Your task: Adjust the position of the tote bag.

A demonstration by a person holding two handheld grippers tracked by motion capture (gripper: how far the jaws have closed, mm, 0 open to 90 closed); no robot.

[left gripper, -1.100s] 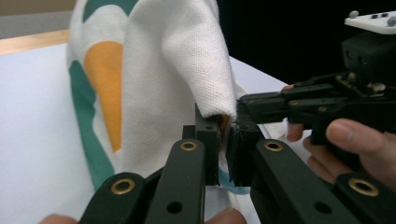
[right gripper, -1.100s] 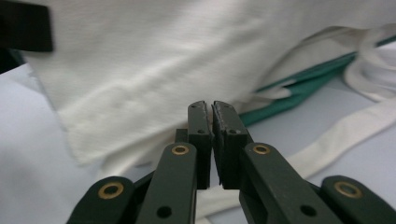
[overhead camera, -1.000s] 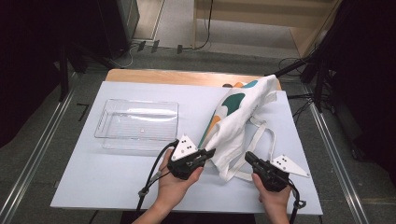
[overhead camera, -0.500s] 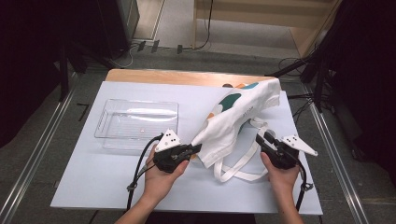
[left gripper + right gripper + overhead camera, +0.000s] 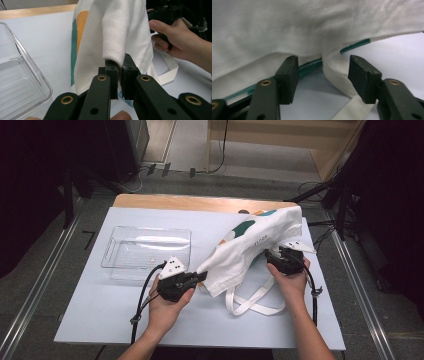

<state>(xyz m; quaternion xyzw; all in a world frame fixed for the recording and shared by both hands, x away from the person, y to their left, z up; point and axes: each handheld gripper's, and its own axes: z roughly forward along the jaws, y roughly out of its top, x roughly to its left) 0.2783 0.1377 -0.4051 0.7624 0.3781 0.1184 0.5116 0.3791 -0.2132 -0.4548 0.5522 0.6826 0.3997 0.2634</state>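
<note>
The right gripper [image 5: 272, 256] lets go of the tote bag [image 5: 255, 245] and travels up its right side, jaws just opening around a strap [image 5: 334, 72]. The left gripper [image 5: 202, 277] drags its pinched corner leftward, spreading the bag.

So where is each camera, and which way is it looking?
High view: above the person's side, looking forward and down on the table; forearms, both hands and grippers show.
Left gripper view: rides the left gripper, looking along its jaws shut on the bag; the right hand shows beyond.
Right gripper view: rides the right gripper, open jaws facing the bag's strap.
All share the bag.
</note>
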